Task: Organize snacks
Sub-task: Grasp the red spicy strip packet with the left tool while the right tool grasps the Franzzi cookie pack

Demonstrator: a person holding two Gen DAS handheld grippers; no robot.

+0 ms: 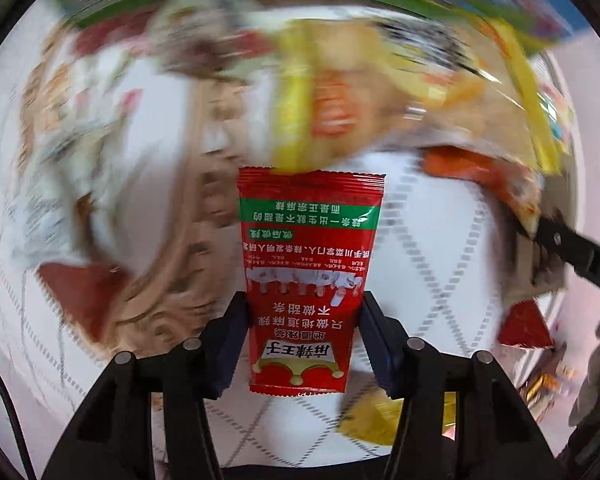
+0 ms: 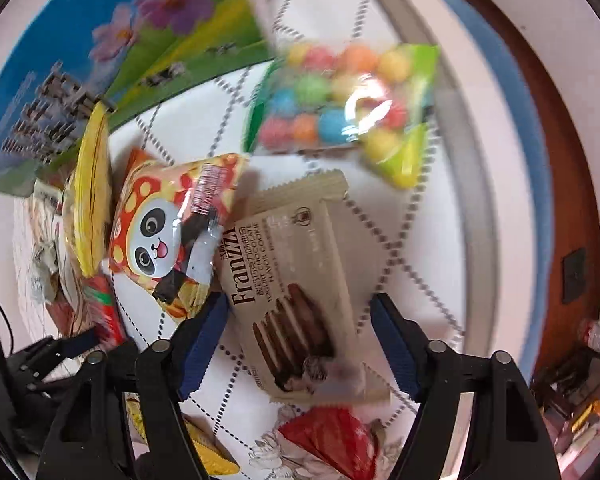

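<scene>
A: Left hand-held gripper (image 1: 302, 336) clamped on red sachet (image 1: 309, 264), lifted off the table (image 1: 432, 216). Long axis along the fingers, top seam pointing away.

B: Right hand-held gripper (image 2: 298, 344) half-closed around cookie pack (image 2: 300, 280) lying flat; pads apparently not touching. Long axis slanted across the gap. Could snag panda bag (image 2: 168, 232) alongside, or skid on slick film.

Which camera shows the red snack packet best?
The left wrist view: the red packet hangs sharp and centred between the left claw pads. The right wrist view catches only a blurred red sliver at its left edge.
</scene>
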